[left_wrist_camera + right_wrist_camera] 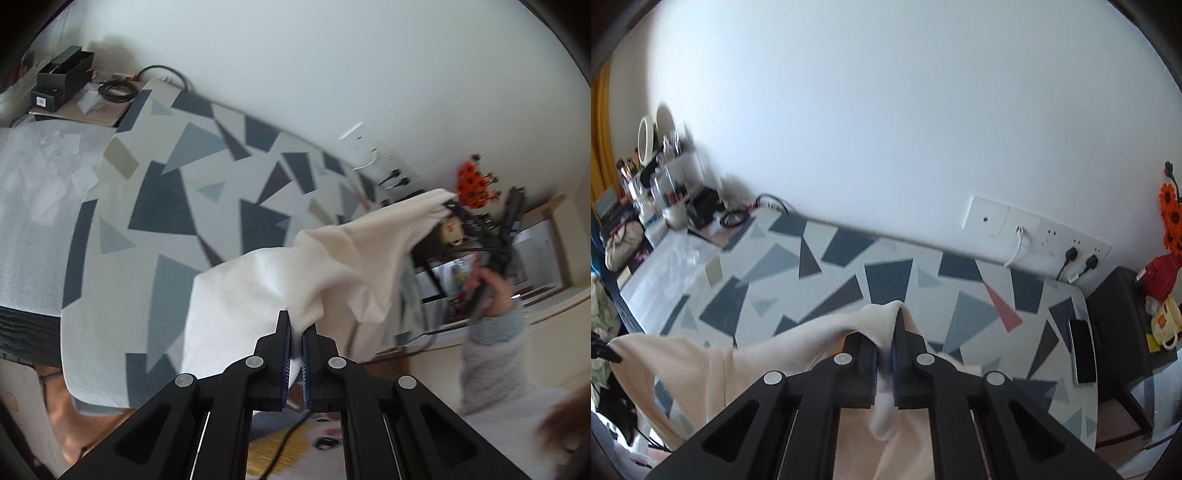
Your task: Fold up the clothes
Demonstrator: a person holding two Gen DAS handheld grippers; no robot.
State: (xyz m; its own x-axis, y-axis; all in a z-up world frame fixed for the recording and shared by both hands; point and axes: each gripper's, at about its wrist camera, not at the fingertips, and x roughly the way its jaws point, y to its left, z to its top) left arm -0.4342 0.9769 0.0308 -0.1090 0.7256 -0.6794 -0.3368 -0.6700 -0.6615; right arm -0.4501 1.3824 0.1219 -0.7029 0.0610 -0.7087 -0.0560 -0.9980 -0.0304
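Note:
A cream-white garment (332, 254) hangs stretched in the air above a table covered with a cloth of grey and blue triangles (166, 206). My left gripper (297, 325) is shut on one bunched edge of it. In the left wrist view the garment runs up to the right, where the other black gripper (448, 206) pinches its far end, held by a hand in a grey sleeve (491, 332). In the right wrist view my right gripper (892, 321) is shut on a fold of the same garment (701, 365), which drapes down to the left.
Black boxes and a coiled cable (62, 81) sit at the table's far left, beside a white foam sheet (33, 206). A phone (1082, 350) lies at the table's right edge. Wall sockets (1045, 236), orange flowers in a red vase (1161, 277) and a dark side table (1119, 325) stand right.

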